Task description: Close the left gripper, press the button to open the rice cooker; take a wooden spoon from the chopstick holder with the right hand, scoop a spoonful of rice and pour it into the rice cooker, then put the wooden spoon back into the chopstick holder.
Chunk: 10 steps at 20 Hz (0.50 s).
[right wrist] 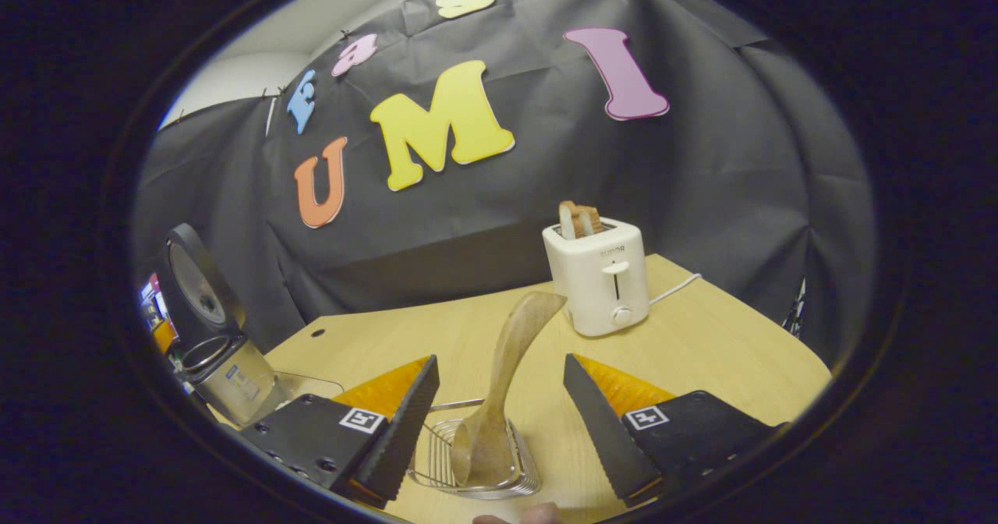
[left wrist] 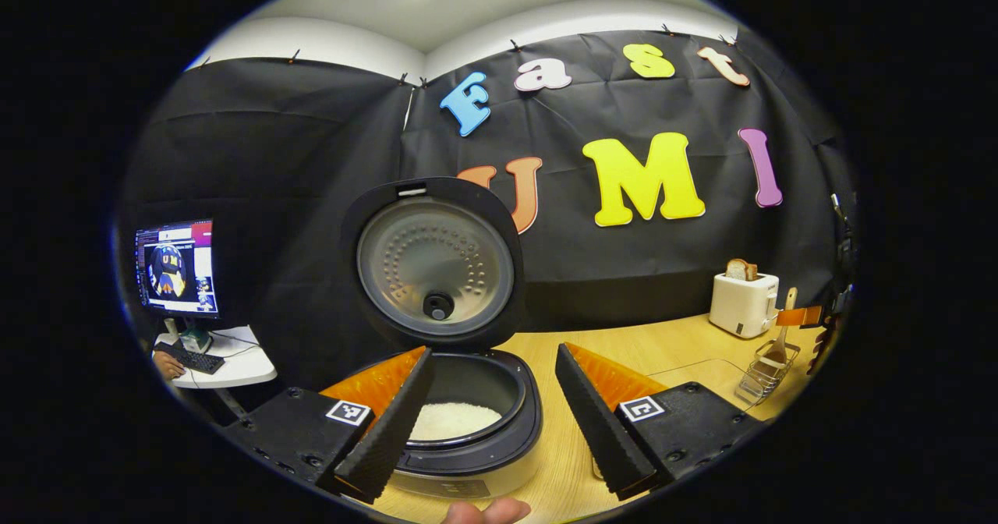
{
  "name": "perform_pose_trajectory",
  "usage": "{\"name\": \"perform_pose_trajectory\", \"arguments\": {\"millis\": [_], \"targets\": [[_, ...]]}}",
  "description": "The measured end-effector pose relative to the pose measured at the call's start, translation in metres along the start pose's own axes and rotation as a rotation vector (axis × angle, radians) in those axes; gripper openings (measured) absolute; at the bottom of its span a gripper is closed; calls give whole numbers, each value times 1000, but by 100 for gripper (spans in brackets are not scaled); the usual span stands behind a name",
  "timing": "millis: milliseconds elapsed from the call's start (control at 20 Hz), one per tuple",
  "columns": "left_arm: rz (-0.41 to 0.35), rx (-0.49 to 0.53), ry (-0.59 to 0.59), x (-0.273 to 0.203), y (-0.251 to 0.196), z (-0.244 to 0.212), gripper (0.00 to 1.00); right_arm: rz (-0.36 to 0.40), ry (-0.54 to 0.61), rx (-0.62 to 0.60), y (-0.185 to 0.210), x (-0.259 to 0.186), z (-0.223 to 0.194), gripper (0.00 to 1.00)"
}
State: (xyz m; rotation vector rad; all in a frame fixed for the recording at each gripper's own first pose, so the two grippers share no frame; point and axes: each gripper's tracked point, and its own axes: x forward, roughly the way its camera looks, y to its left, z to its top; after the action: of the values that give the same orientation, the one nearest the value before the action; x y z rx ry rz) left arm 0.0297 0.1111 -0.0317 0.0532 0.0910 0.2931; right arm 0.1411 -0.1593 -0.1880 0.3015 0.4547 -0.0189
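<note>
The rice cooker (left wrist: 468, 438) stands open, its lid (left wrist: 437, 267) upright and white rice (left wrist: 456, 419) in the pot. My left gripper (left wrist: 493, 350) is open just in front of it, one finger over the pot's left rim. The wooden spoon (right wrist: 507, 368) stands in the wire chopstick holder (right wrist: 475, 469), bowl down and handle leaning up to the right. My right gripper (right wrist: 500, 359) is open with the spoon's handle between its fingers, a gap on each side. In the left gripper view the right gripper (left wrist: 811, 317) sits by the spoon (left wrist: 782, 329) and holder (left wrist: 768, 372).
A white toaster (right wrist: 600, 274) with bread stands behind the holder, its cord trailing right. A clear shallow container (right wrist: 308, 387) lies between cooker (right wrist: 210, 329) and holder. Left of the table, a monitor (left wrist: 175, 267) sits on a small desk with a person's hand (left wrist: 168, 364) at a keyboard.
</note>
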Motion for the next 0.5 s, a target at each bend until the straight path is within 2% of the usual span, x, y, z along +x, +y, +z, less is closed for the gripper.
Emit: {"name": "perform_pose_trajectory", "arguments": {"millis": [50, 100, 150, 200, 250, 300, 350, 400, 500], "targets": [[3, -3, 3, 2, 1, -2, 99, 9, 16, 9, 0, 6, -2, 92], [-1, -7, 8, 3, -3, -3, 99, 16, 29, 20, -1, 12, -4, 96], [-1, -11, 11, 5, -5, -4, 99, 28, 40, 32, 0, 18, -5, 88], [3, -14, 13, 7, -4, -5, 99, 38, 51, 42, 1, 25, -6, 99], [10, -17, 15, 8, -3, -7, 99, 57, 62, 51, 2, 30, -7, 98], [9, -20, 22, 8, -3, -10, 99, 68, 76, 61, 5, 36, -9, 86], [7, -24, 27, 10, -5, -12, 100, 82, 88, 64, 7, 37, -12, 69], [6, -28, 31, 11, -5, -13, 100, 85, 96, 58, 8, 41, -14, 67], [7, -28, 38, 13, -5, -15, 99, 97, 118, 59, 8, 41, -18, 53]]}}
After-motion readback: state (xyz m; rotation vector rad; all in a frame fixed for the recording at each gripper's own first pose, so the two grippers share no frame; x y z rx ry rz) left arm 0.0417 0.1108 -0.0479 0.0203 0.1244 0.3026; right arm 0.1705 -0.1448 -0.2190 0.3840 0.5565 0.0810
